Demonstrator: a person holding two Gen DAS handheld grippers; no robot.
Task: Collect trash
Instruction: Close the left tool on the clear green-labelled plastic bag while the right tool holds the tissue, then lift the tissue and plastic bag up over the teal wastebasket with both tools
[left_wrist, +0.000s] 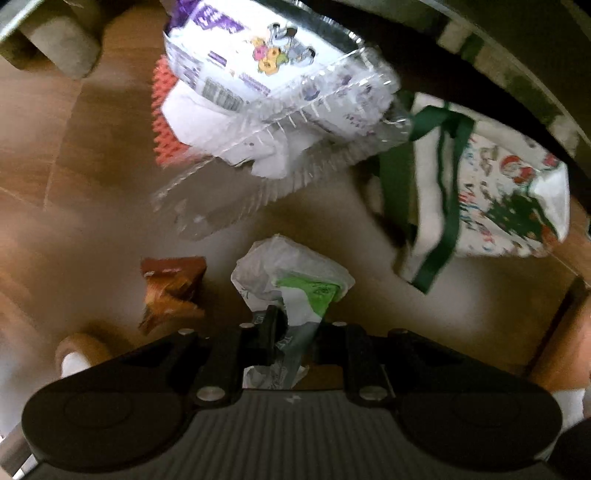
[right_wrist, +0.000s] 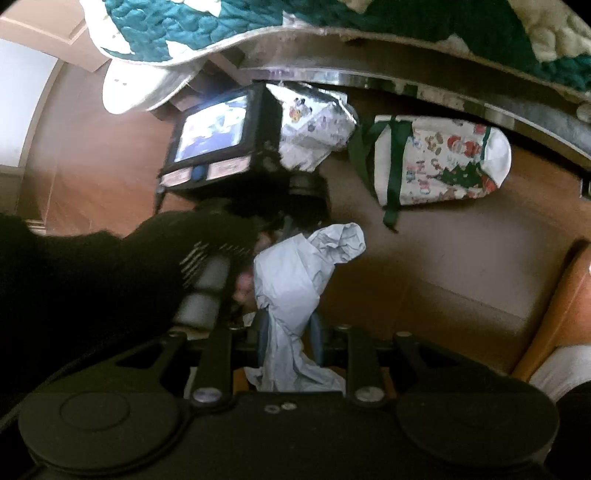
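In the left wrist view my left gripper (left_wrist: 297, 325) is shut on a crumpled white and green wrapper (left_wrist: 291, 273) above the wooden floor. A brown snack wrapper (left_wrist: 171, 290) lies left of it. A clear plastic clamshell (left_wrist: 280, 96) with purple labels lies further ahead, over white paper and an orange spiky item (left_wrist: 162, 114). In the right wrist view my right gripper (right_wrist: 290, 332) is shut on a crumpled grey-white paper (right_wrist: 295, 273). The left gripper's body with its screen (right_wrist: 214, 133) and a black-sleeved arm are just ahead of it.
A white Christmas tote bag (left_wrist: 491, 192) with green straps lies on the floor at the right, also in the right wrist view (right_wrist: 443, 162). A bed frame edge (right_wrist: 461, 99) and a teal quilt (right_wrist: 221, 26) run above. A beige furniture leg (left_wrist: 62, 44) stands far left.
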